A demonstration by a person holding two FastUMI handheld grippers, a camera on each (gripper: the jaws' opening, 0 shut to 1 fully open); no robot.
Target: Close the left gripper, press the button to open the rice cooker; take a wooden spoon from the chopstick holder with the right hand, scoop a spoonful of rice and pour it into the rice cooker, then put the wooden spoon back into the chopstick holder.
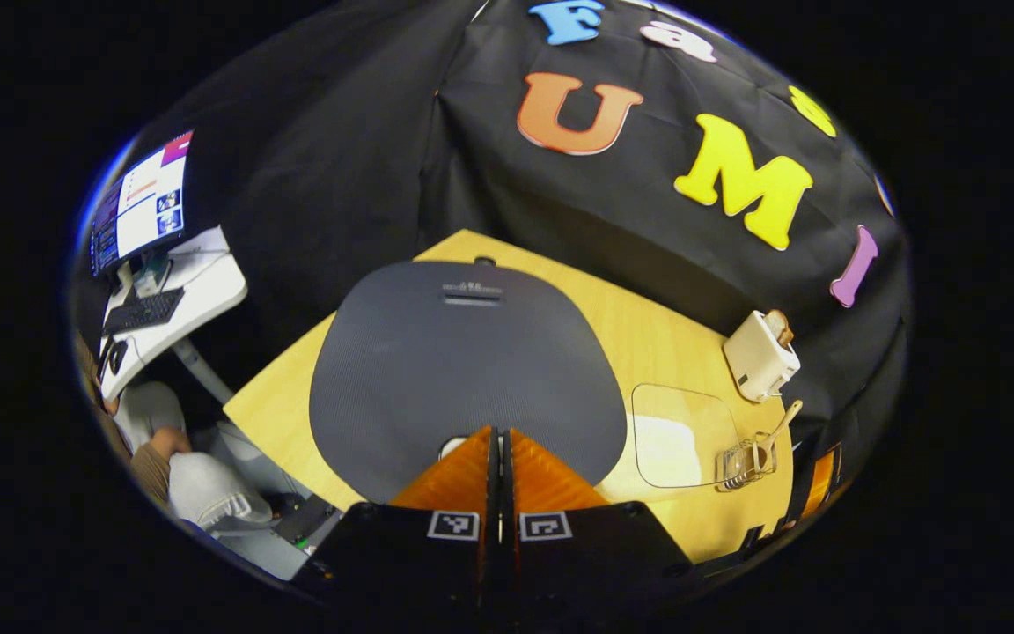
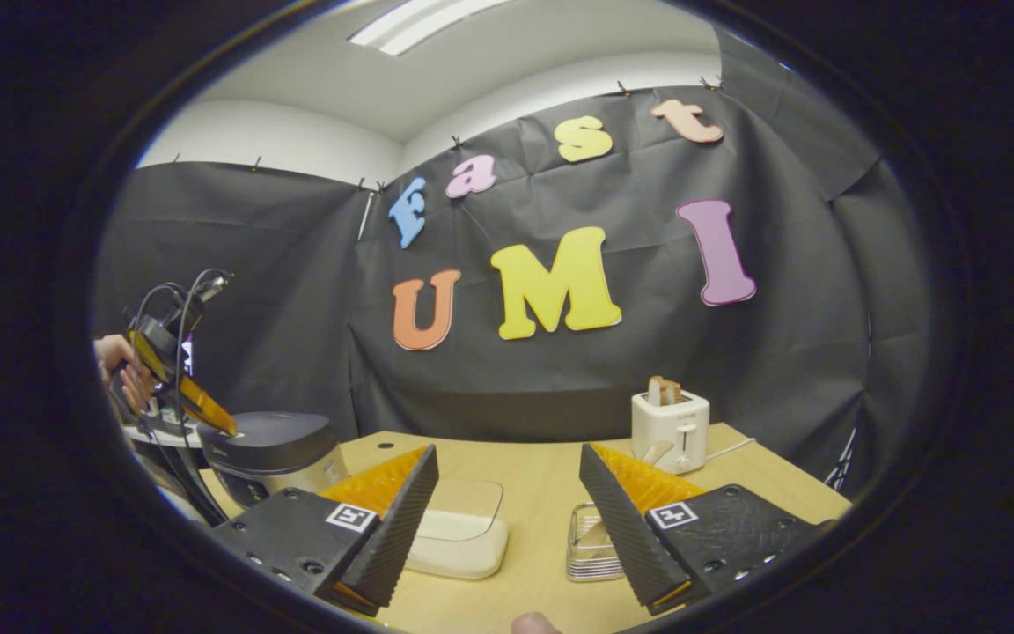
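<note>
So the left gripper (image 1: pixel 498 440) is sitting with its fingers pressed together, only a thin dark slit showing between them, and it's hovering right over the front edge of the rice cooker (image 1: pixel 467 374). The dark lid is lying flat and closed just past the fingertips, and a small pale bit is peeking out right at the tips, can't tell if that's the button or whether they're touching it. Off to the right of those fingers, a clear rice container (image 1: pixel 681 436) is resting on the wooden table (image 1: pixel 639 330), with the chopstick holder (image 1: pixel 743 462) just beyond it and the wooden spoon (image 1: pixel 780 421) leaning out of it. A white toaster (image 1: pixel 760 355) is standing farther back.

In the right gripper view, the right gripper (image 2: pixel 507 493) is hanging with its fingers spread wide, gripping nothing. The chopstick holder (image 2: pixel 591 544) is sitting just inside its right finger, the rice container (image 2: pixel 463 528) by its left finger. Further left, the left gripper (image 2: pixel 227 430) is pointing down at the rice cooker (image 2: pixel 274 447), a hand (image 2: pixel 124 370) holding it.
</note>
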